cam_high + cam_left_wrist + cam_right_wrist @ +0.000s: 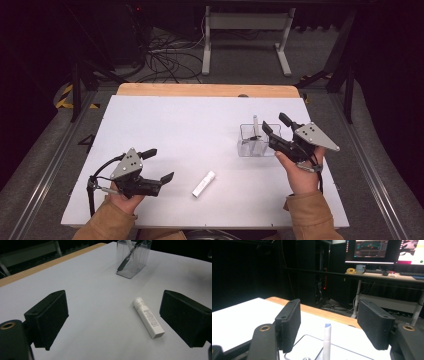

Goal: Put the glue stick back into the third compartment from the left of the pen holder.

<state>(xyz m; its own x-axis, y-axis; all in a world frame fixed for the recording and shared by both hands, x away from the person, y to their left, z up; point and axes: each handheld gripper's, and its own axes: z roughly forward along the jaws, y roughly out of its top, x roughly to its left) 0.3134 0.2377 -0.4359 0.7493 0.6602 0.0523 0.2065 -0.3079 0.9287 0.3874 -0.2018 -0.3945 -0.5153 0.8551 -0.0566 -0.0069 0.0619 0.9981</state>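
Both jaws of the right gripper (272, 124) stand spread with nothing between them, just above the clear holder (257, 141) at about four o'clock on the white table (200, 120). A white pen (255, 123) and a black pen (127, 258) stand tilted inside the holder. At eight o'clock, the left gripper (159, 164) also gapes, holding nothing. A white tube (203, 184) lies flat near six o'clock, between both hands.

white tube (148, 317), small print, unreadable
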